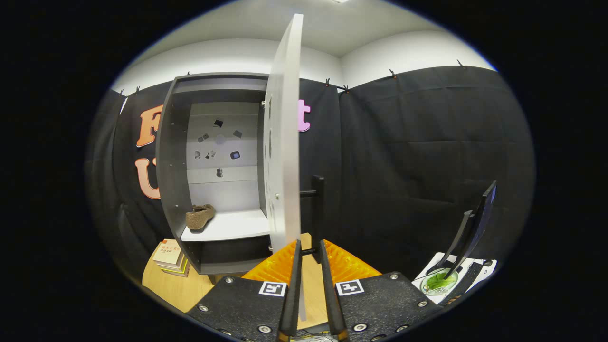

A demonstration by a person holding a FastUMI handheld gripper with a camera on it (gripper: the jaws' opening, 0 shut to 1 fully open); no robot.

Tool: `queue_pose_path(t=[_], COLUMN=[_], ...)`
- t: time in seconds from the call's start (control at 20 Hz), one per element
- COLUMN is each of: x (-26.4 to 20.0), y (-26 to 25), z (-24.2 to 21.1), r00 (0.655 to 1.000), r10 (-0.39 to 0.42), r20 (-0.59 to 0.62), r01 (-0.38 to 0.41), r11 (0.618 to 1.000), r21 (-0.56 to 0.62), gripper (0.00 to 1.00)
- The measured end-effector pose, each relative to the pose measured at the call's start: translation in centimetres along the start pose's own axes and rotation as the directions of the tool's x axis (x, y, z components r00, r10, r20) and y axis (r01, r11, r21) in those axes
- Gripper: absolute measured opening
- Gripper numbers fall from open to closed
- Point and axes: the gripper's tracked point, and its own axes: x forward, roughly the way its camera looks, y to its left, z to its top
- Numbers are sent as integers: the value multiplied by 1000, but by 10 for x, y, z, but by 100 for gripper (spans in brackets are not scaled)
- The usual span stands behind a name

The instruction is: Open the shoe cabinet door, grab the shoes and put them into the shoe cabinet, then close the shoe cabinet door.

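The grey shoe cabinet point(167, 156) stands open on a wooden table. Its pale door point(285, 142) is swung out toward me and I see it almost edge-on. A brown shoe point(199, 216) lies on the white shelf point(237, 225) inside, near the left wall. The black bar handle point(317, 199) sits on the door's right face. My gripper point(309, 244) has its fingers close together, with the handle's lower end between the tips, shut on it. The door's lower edge shows through the narrow gap between the fingers.
A stack of books point(168, 256) lies on the wooden table point(171, 285) left of the cabinet's base. To the right, a black tilted panel on a stand point(475, 223) rises over a round dish with green contents point(439, 282).
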Motion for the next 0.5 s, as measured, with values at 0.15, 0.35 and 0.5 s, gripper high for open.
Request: queue_pose_path(t=[0.15,0.35,0.5], x=[0,1,3], y=[4,20,39], z=[-4,-9,-17], r00=[1000,999,995], r10=[7,42,88], r20=[-9,-27,-47], r01=[-8,-42,-89], r11=[1000,999,996], r21=[-14,-22,-21], gripper=[24,24,24])
